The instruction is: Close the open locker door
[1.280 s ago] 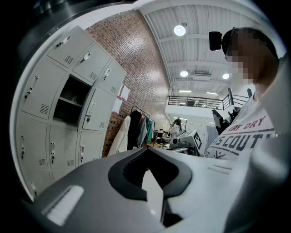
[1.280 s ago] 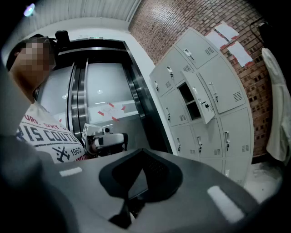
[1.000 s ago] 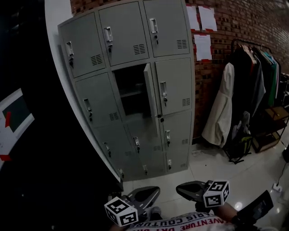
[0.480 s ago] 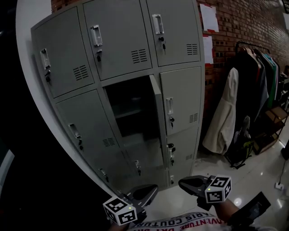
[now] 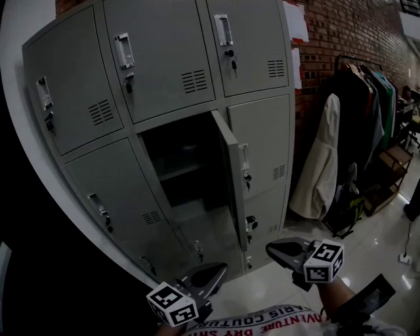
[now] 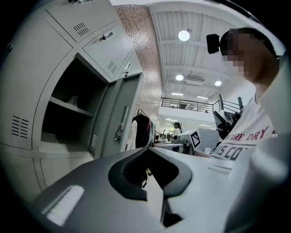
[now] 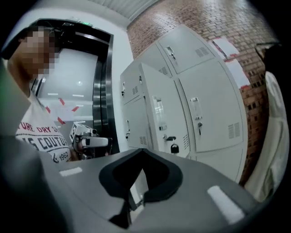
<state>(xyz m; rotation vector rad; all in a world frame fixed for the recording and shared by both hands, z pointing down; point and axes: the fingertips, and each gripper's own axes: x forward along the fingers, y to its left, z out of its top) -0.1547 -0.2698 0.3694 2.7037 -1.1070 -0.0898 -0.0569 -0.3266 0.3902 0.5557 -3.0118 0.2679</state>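
A grey locker bank fills the head view. In its middle column one door stands open, hinged on the right and swung outward, with the dark compartment and its shelf behind it. My left gripper and right gripper are low in that view, well short of the door, both shut and holding nothing. In the left gripper view the open door is ahead beyond the left gripper. The right gripper points at the door's outer face, where a padlock hangs.
A clothes rack with dark garments and a pale coat stands to the right against the brick wall. A dark bag lies on the glossy floor. Papers hang beside the lockers.
The lockers have grown larger and closer in the head view, and the open door now shows more of its face. Both grippers stay low and shut.
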